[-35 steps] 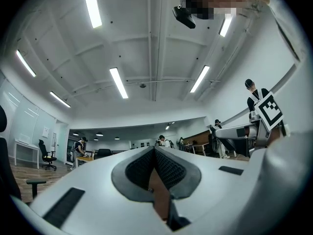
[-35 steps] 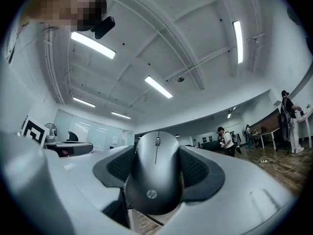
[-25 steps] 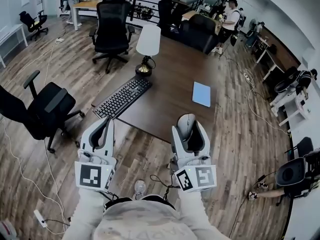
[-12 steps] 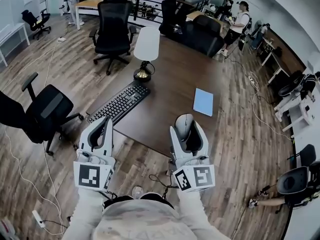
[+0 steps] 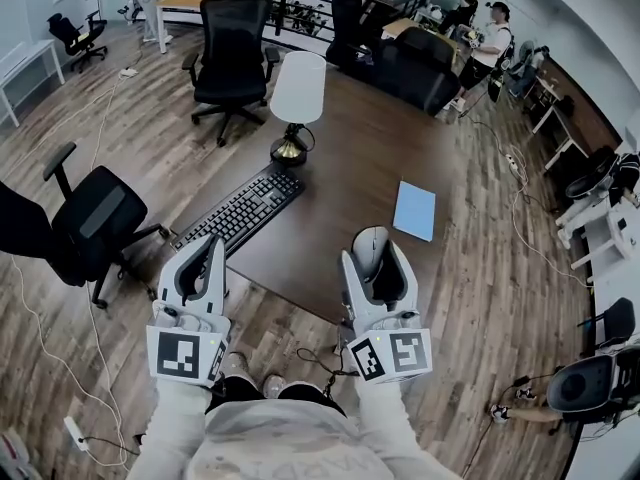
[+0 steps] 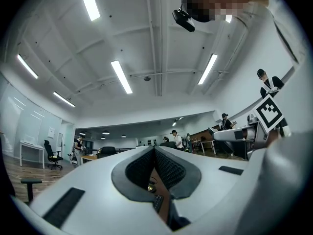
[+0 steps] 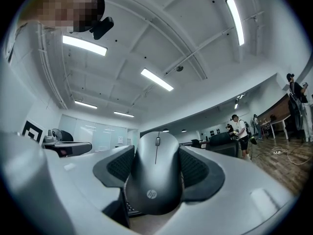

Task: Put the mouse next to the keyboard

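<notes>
A dark grey mouse (image 5: 371,247) is clamped between the jaws of my right gripper (image 5: 373,242), which hovers over the near edge of the dark brown table (image 5: 350,158). The right gripper view shows the mouse (image 7: 156,177) upright between the black pads (image 7: 195,165). A black keyboard (image 5: 240,211) lies slanted on the table's left part, ahead and to the left of the mouse. My left gripper (image 5: 213,248) is shut with nothing in it, just off the table's near left edge by the keyboard's near end. Its pads (image 6: 168,170) meet, with a sliver of the keyboard (image 6: 157,202) below them.
A white-shaded lamp (image 5: 297,98) stands just beyond the keyboard's far end. A light blue notebook (image 5: 414,210) lies on the table's right side. Black office chairs (image 5: 95,218) stand to the left and beyond the table. A cable (image 5: 320,360) lies on the wooden floor near the person's feet.
The table and its things have drifted slightly lower in the head view. Both grippers keep the same pose, the right one still holding the mouse.
</notes>
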### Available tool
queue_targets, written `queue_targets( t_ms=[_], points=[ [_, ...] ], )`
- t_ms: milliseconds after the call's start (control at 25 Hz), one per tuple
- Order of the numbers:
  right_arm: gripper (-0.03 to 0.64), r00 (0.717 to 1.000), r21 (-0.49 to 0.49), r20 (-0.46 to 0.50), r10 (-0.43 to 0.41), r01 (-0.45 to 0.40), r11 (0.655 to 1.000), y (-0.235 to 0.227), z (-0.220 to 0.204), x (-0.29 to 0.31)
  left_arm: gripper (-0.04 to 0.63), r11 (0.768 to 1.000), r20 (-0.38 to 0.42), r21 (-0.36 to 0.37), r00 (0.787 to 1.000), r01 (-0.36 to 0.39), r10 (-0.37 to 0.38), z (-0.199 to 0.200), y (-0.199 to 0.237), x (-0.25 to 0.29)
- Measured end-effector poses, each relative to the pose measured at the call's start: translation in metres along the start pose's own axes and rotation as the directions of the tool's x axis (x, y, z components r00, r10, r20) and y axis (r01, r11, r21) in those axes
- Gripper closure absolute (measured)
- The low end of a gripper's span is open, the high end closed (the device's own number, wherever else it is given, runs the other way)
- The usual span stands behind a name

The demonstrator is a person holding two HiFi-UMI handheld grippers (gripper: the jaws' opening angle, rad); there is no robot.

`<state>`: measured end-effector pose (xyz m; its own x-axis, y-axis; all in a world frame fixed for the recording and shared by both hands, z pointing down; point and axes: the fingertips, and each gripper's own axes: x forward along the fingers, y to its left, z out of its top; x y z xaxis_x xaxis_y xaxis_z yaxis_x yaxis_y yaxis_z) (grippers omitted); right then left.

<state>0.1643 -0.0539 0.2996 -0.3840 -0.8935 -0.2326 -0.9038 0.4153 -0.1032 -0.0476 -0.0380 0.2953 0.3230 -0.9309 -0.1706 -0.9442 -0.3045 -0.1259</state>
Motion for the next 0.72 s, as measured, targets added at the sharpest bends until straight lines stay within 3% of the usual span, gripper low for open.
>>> queue_targets(
  t_ms=[720],
  points=[
    [0.316,0.996,-0.014,0.005,-0.085,0.085,0.996,-0.005,-0.023,0.117,0.589,0.996,0.016,-0.026,0.996,0.086,-0.085,-0.025,0.084,0.106]
  ],
)
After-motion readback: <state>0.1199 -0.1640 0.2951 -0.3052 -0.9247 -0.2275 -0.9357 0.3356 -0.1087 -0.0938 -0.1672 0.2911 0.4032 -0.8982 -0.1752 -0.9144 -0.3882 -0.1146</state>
